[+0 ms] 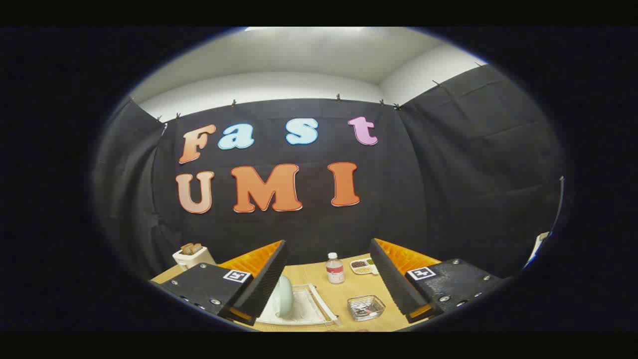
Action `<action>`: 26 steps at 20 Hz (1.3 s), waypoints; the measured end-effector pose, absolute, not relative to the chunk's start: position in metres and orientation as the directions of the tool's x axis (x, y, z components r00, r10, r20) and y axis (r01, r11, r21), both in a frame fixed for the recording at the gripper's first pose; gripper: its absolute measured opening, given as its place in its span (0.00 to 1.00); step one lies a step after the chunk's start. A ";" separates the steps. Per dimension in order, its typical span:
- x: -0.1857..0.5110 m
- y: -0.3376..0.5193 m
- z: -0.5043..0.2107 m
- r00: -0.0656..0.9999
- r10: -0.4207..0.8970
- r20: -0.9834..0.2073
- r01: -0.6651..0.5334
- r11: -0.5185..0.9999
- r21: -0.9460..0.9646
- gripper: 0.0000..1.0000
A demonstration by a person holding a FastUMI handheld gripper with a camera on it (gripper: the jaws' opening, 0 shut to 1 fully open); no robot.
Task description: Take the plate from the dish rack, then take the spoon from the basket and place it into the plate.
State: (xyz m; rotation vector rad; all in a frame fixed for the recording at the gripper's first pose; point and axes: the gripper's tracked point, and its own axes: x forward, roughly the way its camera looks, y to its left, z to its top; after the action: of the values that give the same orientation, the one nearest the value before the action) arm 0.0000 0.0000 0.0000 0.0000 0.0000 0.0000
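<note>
The tabletop (349, 294) spreads below the gripper (329, 279), whose fingers stand wide apart and grasp nothing. Between them, nearer the left finger, a rack (304, 306) holds the plate (283, 295) upright on edge, partly hidden by that finger. Nearer the right finger sits a clear basket (365, 307); its contents are hard to make out. Beyond stands a bottle (335, 268), label unreadable.

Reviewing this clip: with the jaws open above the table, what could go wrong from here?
1. The plate stands on edge in the dish rack; a poor pinch by the open gripper may tip it.
2. The bottle stands near the rack and might get knocked.
3. The clear basket looks light and may slide.
</note>
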 end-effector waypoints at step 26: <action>0.002 0.040 -0.034 0.983 0.087 -0.161 -0.095 0.994 -0.047 0.98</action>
State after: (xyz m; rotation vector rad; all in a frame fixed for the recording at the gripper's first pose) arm 0.0017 0.0401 -0.0339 -0.0545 0.1592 0.0917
